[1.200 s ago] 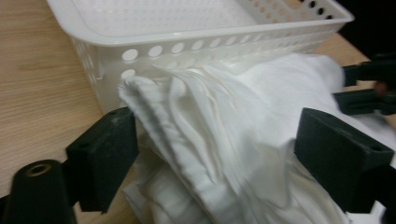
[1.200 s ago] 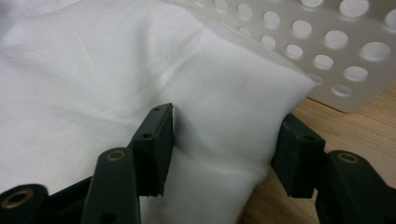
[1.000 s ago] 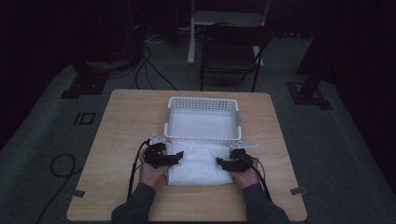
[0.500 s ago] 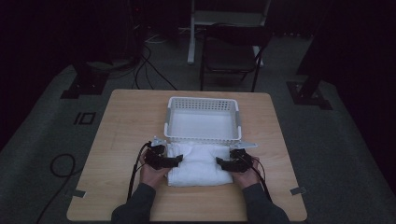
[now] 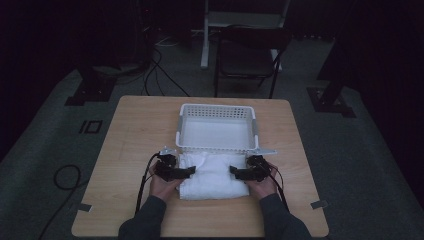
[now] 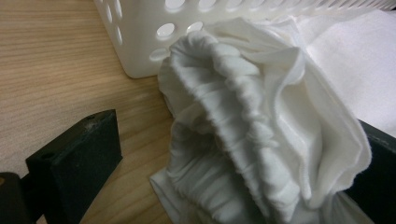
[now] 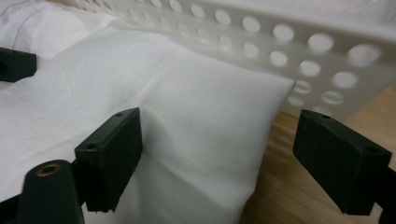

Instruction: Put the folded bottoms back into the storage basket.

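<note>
Wooden table (image 5: 130, 150): white basket (image 5: 217, 107), empty; folded white cloth (image 5: 214, 175) just before it.
Left gripper (image 5: 186, 171), right gripper (image 5: 235, 171): jaws apart, straddling cloth ends; loading apparently undone.

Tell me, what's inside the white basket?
The white basket looks empty: only its pale bottom shows. The near wall hides a strip of the bottom. The folded white cloth lies outside, on the table.

The high view looked forward and down from above the person's side, taking in the whole wooden table (image 5: 130, 145). Each gripper view sat close and low (nearly at tabletop level), facing the white perforated basket (image 5: 216, 126) and folded white cloth (image 5: 214, 175), which all three views shared.
</note>
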